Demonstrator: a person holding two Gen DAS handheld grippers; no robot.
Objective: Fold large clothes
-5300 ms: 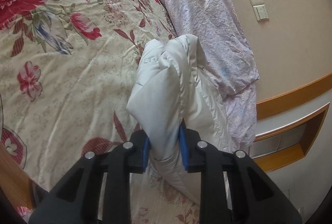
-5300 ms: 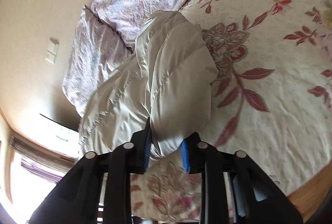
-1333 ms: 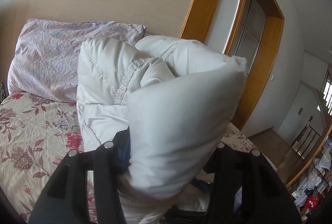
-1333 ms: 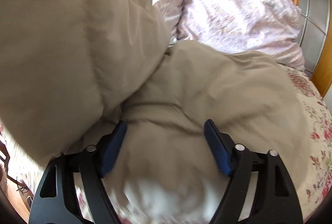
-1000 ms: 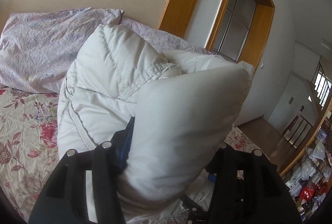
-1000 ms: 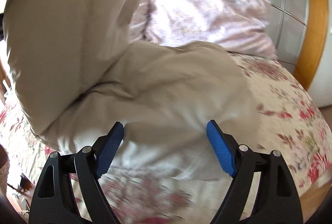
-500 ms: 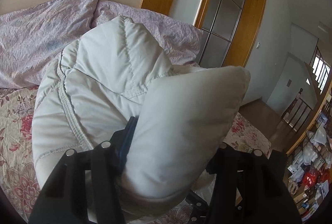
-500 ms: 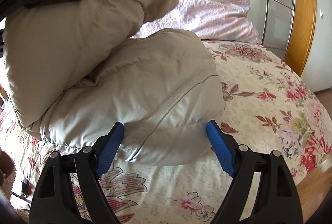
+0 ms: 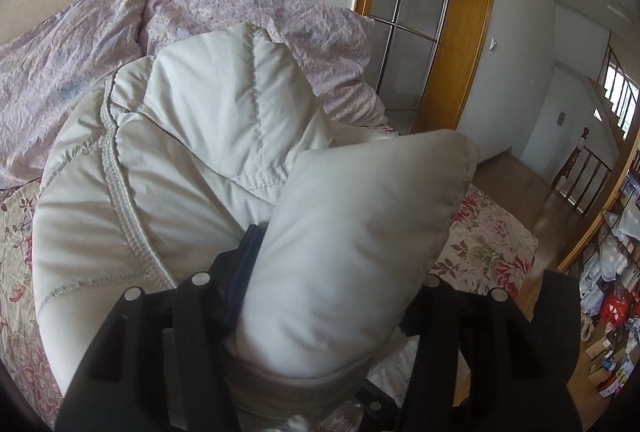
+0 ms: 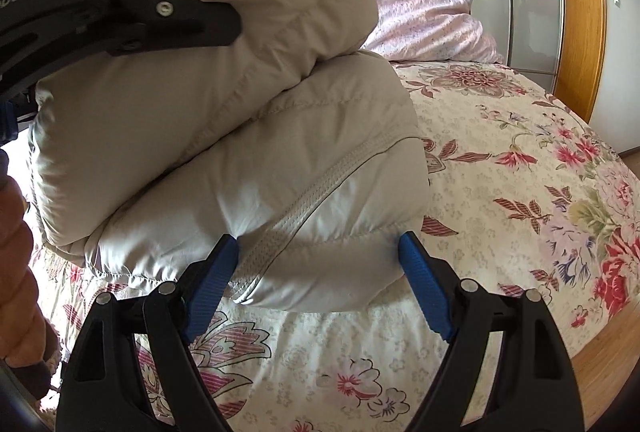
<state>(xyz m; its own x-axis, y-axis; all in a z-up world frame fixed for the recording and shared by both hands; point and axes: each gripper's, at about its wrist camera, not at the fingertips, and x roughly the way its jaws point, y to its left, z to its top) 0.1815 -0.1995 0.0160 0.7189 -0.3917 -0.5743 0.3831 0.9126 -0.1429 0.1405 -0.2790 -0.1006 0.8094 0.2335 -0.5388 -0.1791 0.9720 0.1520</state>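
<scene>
A puffy off-white jacket [image 9: 180, 171] lies bunched on the floral bedspread [image 10: 520, 191]. My left gripper [image 9: 332, 264] holds a thick fold of it. The padding fills the gap between the jaws, which are opening. In the right wrist view one black left finger [image 10: 180, 15] presses that upper fold onto the lower part of the jacket [image 10: 300, 159]. My right gripper [image 10: 318, 252] stands open and wide. Its blue pads [image 10: 212, 284] flank the near end of the lower fold without squeezing it.
Lilac pillows [image 9: 60, 71] lie along the headboard wall behind the jacket. A wooden door frame with glass panels [image 9: 460, 31] stands past the bed. Clutter [image 9: 612, 292] lies on the floor at right. An orange sleeve [image 10: 16, 272] shows at the left edge.
The left gripper has carried its fold forward and down onto the lower part of the jacket. The right gripper has drawn back, so only the jacket's near end sits between its tips.
</scene>
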